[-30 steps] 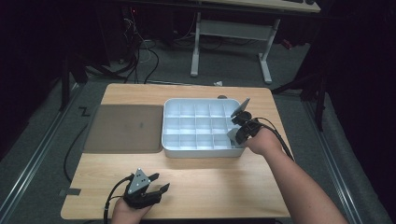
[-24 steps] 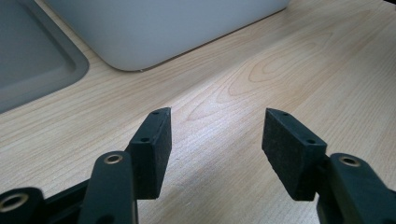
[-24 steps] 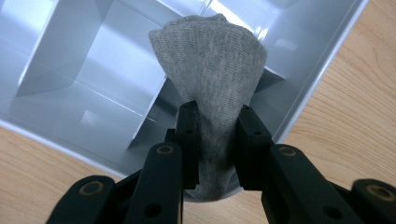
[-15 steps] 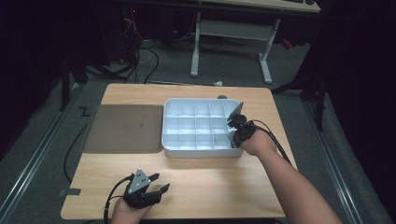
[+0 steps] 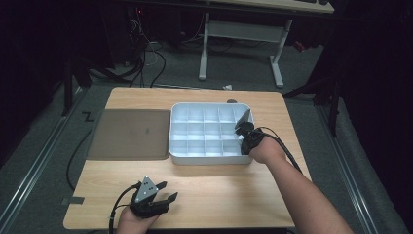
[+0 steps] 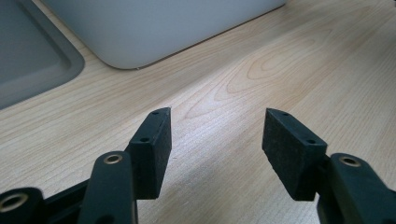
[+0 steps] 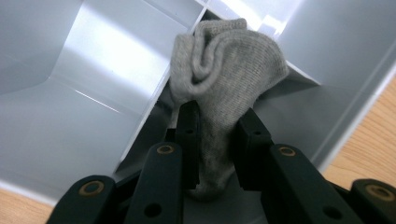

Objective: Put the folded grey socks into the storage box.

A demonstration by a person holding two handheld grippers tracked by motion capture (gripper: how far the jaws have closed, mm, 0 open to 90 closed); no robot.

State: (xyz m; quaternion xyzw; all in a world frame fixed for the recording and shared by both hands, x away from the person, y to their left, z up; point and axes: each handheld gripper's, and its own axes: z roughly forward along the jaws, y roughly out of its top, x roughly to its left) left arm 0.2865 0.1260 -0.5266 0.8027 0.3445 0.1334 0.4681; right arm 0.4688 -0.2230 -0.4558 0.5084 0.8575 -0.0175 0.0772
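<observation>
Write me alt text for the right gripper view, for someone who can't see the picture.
The right claw is shut on a bunched grey sock, holding it over the dividers of a white compartment tray. The light wooden table shows at the lower right, past the tray's rim.

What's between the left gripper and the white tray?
Only bare wooden table. In the left gripper view, the open left gripper faces the white tray across plain wood, and the high view agrees.
</observation>
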